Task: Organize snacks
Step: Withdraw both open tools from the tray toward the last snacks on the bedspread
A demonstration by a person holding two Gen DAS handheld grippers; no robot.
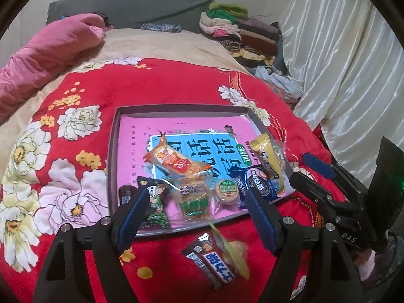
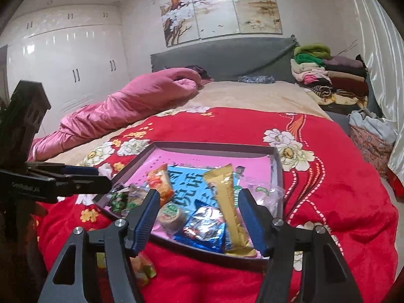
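A shallow grey tray [image 1: 115, 136] with a pink lining lies on the red flowered blanket. It holds several snacks: an orange packet [image 1: 174, 160], a clear-wrapped cake [image 1: 193, 198], a small round pastry [image 1: 227, 192], a blue packet [image 1: 257, 185] and a gold packet [image 1: 269, 156]. A dark chocolate bar [image 1: 210, 261] and a clear yellow-green wrapper [image 1: 236, 251] lie on the blanket in front of the tray. My left gripper [image 1: 197, 202] is open and empty above the tray's near edge. My right gripper [image 2: 199, 202] is open and empty over the blue packet [image 2: 204, 229] and gold packet [image 2: 228, 202].
A pink quilt [image 2: 131, 106] lies at the far left of the bed. Folded clothes [image 2: 330, 75] are stacked by the grey headboard [image 2: 227, 55]. White curtains [image 1: 341, 58] hang on the right. White wardrobes [image 2: 63, 63] stand on the left.
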